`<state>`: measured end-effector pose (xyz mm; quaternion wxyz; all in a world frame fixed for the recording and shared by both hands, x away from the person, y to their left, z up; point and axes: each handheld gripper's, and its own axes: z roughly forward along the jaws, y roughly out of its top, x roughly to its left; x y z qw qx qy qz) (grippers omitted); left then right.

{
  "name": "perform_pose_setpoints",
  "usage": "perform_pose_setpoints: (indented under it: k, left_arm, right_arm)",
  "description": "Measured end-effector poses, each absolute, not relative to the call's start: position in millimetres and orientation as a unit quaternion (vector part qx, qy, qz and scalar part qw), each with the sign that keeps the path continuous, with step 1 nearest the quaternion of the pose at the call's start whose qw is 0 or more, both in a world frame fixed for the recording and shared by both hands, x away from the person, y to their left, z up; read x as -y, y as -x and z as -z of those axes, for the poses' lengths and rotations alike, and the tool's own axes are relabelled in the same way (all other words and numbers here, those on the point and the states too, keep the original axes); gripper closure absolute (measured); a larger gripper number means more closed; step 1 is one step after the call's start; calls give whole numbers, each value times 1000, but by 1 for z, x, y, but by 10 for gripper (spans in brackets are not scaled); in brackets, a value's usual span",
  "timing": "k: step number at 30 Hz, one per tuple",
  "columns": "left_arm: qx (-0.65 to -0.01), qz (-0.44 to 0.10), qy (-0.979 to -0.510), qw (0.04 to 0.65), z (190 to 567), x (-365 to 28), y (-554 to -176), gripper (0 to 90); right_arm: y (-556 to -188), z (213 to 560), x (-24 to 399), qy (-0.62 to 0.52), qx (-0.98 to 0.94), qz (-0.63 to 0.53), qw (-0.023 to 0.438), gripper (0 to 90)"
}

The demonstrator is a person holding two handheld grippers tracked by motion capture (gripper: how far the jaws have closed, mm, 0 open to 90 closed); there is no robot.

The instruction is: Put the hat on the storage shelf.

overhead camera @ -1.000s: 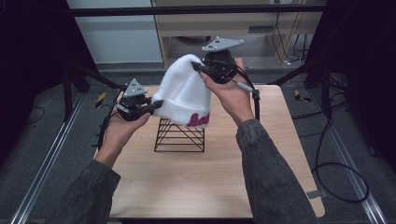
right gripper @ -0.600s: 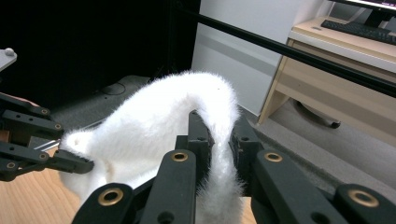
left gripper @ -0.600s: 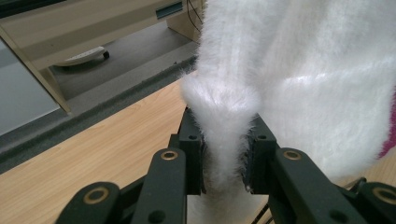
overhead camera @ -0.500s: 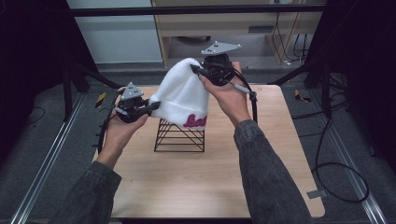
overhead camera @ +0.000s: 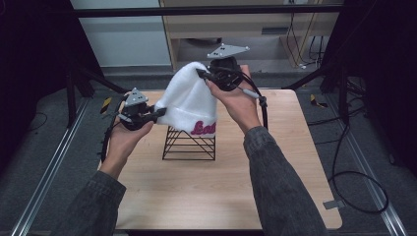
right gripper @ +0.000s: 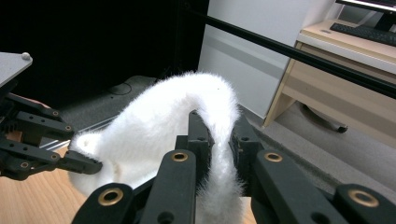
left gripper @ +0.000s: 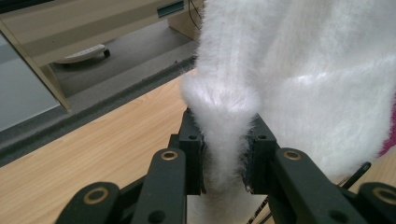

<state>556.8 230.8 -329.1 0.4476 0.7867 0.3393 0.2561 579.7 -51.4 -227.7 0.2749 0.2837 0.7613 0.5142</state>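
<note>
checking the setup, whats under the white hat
A black wire rack stands on the table under the white hat. The hat's hem covers the rack's top.

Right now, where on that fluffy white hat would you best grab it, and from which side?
Probably as shown: the hat hangs limp, so pinch folds at opposite ends. The left gripper clamps its folded brim from the side, the right gripper its top from behind, keeping it spread above the wire rack.

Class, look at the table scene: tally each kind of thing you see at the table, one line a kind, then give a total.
White fluffy hat: 1
Black wire rack: 1
Grippers, left gripper and right gripper: 2
Total: 4
</note>
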Motion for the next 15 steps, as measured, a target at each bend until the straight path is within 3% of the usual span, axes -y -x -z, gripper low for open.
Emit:
perform_pose_setpoints:
  k: [15]
  left_arm:
    - [-358, -250, -774, 458, 339, -240, -565, 728]
  right_arm:
    - [-589, 232, 43, -278, -768, -511, 269, 823]
